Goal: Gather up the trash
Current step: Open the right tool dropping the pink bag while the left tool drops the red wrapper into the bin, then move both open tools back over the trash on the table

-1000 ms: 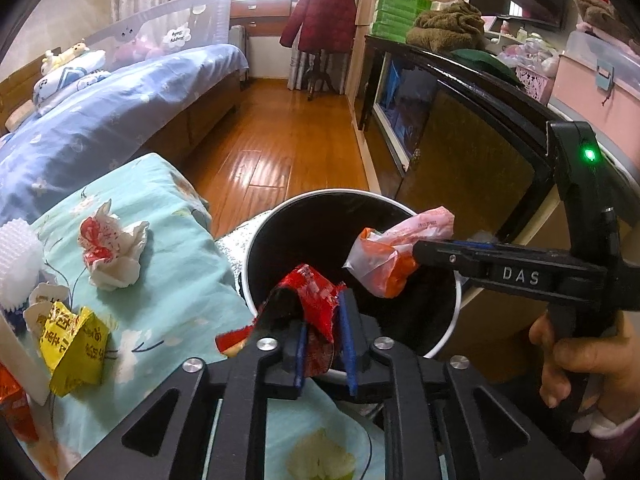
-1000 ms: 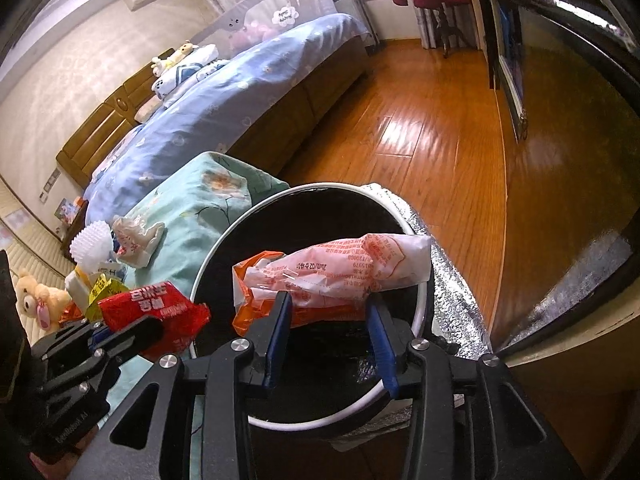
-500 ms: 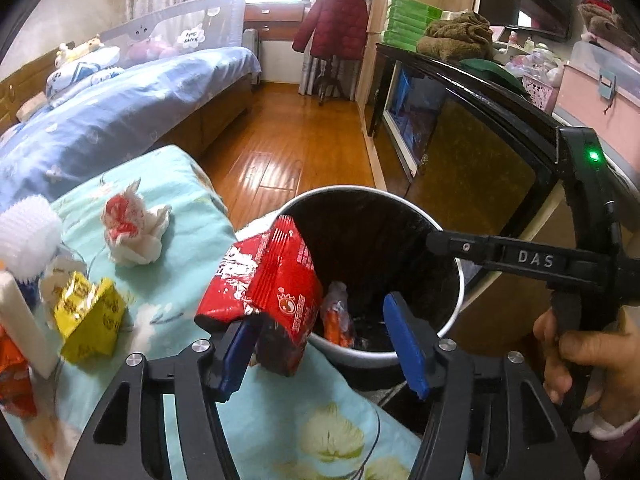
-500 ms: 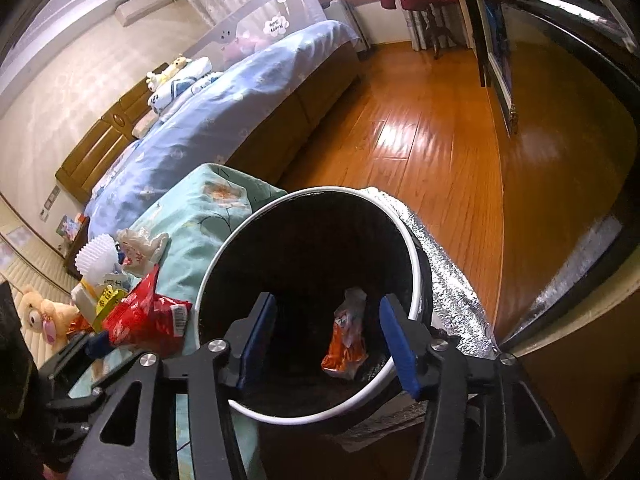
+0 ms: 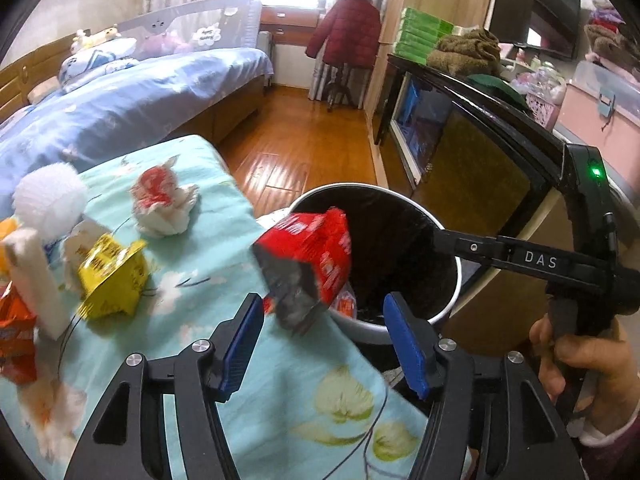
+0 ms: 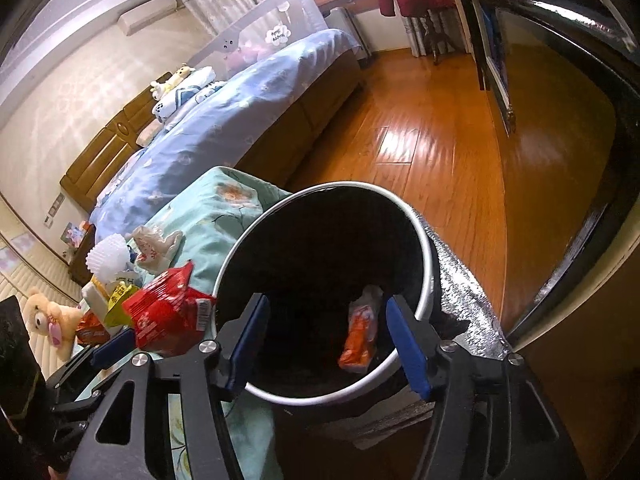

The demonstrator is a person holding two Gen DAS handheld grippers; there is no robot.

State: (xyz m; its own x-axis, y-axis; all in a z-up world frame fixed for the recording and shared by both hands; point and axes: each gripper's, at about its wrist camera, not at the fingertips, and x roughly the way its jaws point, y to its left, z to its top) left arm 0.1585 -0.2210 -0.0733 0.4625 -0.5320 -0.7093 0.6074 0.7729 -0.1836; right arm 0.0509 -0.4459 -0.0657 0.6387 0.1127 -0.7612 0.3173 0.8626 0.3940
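A round bin (image 5: 448, 304) with a white rim and black inside stands beside the teal floral cloth (image 5: 224, 264); it also shows in the right wrist view (image 6: 420, 300). My left gripper (image 5: 324, 340) is open; a red wrapper (image 5: 308, 256) is loose just ahead of its jaws, at the bin's near rim, and shows in the right wrist view (image 6: 168, 316). My right gripper (image 6: 328, 340) is open and empty over the bin. An orange and white wrapper (image 6: 360, 336) lies inside the bin.
On the cloth lie a crumpled red and white tissue (image 5: 164, 208), a yellow wrapper (image 5: 112, 276), a white frilly puff (image 5: 48, 200) and an orange packet (image 5: 16, 320). A bed (image 5: 120, 104) is behind, a dark cabinet (image 5: 472, 148) to the right, wooden floor (image 6: 432, 120) beyond.
My right gripper opened and the orange and white wrapper fell into the bin. My left gripper opened and the red wrapper came free of its jaws.
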